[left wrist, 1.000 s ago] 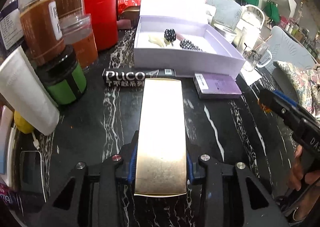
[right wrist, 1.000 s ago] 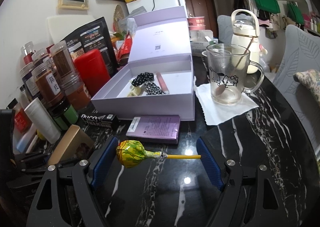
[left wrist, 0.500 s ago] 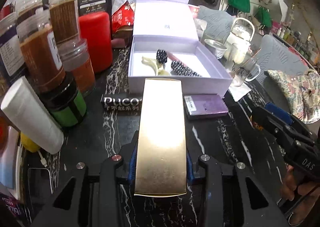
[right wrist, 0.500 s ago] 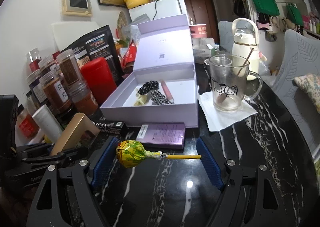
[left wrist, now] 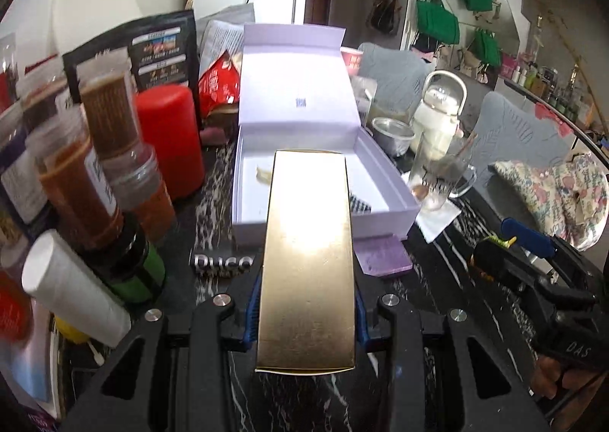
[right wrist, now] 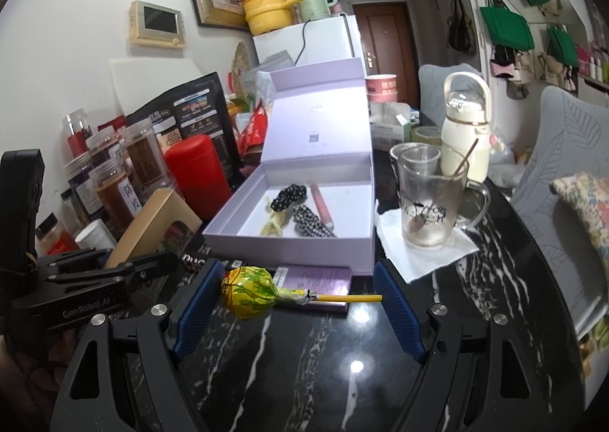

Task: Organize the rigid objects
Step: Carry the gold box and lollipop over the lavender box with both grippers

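Two tools were raised over the black marble worktop (right wrist: pixel 380 386). The left tool (left wrist: pixel 306 312) clamped a long gold cardboard box (left wrist: pixel 308 257), its far end overlapping the open lilac gift box (left wrist: pixel 396 192) ahead. The right tool (right wrist: pixel 300 297) pinched a yellow-wrapped lollipop (right wrist: pixel 249 291) end to end between its blue pads.

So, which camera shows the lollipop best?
The right wrist view: the lollipop lies whole across the right claw, head and stick visible. The left wrist view shows only a small yellow-green bit at that claw.
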The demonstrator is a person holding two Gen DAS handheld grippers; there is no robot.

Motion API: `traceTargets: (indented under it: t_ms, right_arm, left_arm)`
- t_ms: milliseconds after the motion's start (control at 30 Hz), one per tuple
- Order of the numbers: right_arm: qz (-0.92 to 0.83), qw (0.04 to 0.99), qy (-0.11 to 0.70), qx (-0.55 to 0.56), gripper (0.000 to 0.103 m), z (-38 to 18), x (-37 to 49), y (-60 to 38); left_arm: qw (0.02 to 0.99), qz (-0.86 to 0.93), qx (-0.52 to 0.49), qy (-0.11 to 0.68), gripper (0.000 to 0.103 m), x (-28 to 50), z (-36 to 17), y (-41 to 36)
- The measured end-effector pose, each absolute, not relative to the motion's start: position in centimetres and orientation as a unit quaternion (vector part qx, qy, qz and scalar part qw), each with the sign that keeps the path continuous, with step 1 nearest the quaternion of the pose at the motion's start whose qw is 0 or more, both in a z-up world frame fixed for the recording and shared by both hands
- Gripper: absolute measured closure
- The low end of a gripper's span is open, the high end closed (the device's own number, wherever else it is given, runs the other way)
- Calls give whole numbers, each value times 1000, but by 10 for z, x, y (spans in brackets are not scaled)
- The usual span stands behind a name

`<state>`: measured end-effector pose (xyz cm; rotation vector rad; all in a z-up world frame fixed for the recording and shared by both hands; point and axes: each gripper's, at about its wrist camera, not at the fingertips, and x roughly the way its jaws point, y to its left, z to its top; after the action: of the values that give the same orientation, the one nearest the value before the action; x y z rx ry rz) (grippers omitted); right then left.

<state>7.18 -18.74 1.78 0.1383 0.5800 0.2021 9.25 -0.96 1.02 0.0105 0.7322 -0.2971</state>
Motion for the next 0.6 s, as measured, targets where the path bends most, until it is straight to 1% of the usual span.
traceTargets:
  t_ms: [600]
  right_arm:
    - [118, 957, 261, 43, 22, 53, 125, -189]
  left_arm:
    - [932, -166, 5, 323, 66, 150, 40, -20]
